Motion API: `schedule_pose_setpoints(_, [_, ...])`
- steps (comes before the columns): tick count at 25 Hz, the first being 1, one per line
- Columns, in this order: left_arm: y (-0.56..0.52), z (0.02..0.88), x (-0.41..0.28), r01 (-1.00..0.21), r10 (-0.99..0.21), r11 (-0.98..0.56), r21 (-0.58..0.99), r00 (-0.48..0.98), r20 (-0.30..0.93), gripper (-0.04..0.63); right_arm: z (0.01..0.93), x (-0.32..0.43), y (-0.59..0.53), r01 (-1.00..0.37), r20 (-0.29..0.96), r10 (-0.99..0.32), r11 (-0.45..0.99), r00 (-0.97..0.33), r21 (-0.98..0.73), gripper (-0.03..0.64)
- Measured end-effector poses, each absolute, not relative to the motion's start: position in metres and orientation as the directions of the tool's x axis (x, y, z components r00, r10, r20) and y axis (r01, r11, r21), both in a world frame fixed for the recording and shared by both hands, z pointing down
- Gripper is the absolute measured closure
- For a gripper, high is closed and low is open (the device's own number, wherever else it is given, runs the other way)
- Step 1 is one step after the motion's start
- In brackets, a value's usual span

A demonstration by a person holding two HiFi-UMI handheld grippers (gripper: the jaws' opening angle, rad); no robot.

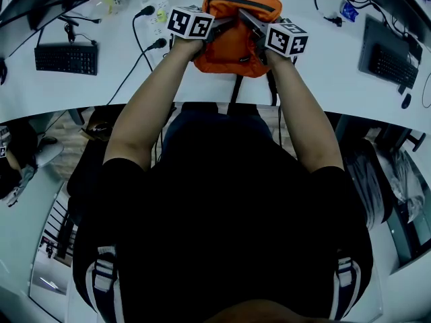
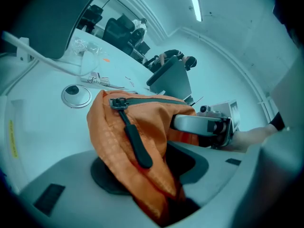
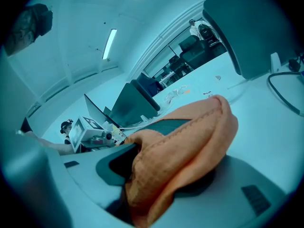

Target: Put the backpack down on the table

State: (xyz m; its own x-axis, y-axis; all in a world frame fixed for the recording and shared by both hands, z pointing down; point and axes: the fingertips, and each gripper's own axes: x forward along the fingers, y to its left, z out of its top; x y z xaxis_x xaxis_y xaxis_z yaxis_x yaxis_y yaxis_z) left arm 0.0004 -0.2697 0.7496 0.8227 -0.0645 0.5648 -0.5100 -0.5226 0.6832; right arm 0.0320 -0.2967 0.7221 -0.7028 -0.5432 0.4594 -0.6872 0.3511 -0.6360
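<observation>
The orange backpack rests on the white table near its front edge, between my two grippers. A dark strap hangs down over the edge. My left gripper is at the bag's left side. In the left gripper view its jaws stand apart around a fold of orange fabric with a black zipper pull, and a dark gap shows beside the fold. My right gripper is at the bag's right side, its jaws apart around a loose orange fold.
A black keyboard lies on the table at the left and another at the right. Black cables run left of the bag. A round silver disc sits on the table beyond it. Monitors stand at the back.
</observation>
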Motion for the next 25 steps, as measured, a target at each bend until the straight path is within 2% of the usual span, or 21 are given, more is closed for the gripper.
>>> schedule_pose_setpoints(4, [-0.274,0.751,-0.003,-0.541,-0.088,-0.53,0.653,0.801,0.592,0.355,0.719,0.037,-0.297,-0.683,0.447,-0.554,0.347,-0.702,-0.642,0.346])
schedule_pose_setpoints(8, [-0.273,0.751,-0.008,-0.556,-0.091,-0.543,0.629,0.784,0.613,0.325,0.717,0.045,-0.297,-0.698,0.46,-0.561,0.339,-0.688,-0.631,0.32])
schedule_pose_setpoints(25, [-0.263,0.731,-0.044,-0.62,-0.173,-0.562,0.548,0.736,0.655,0.298,0.702,0.089,-0.277,-0.762,0.499,-0.613,0.293,-0.613,-0.577,0.298])
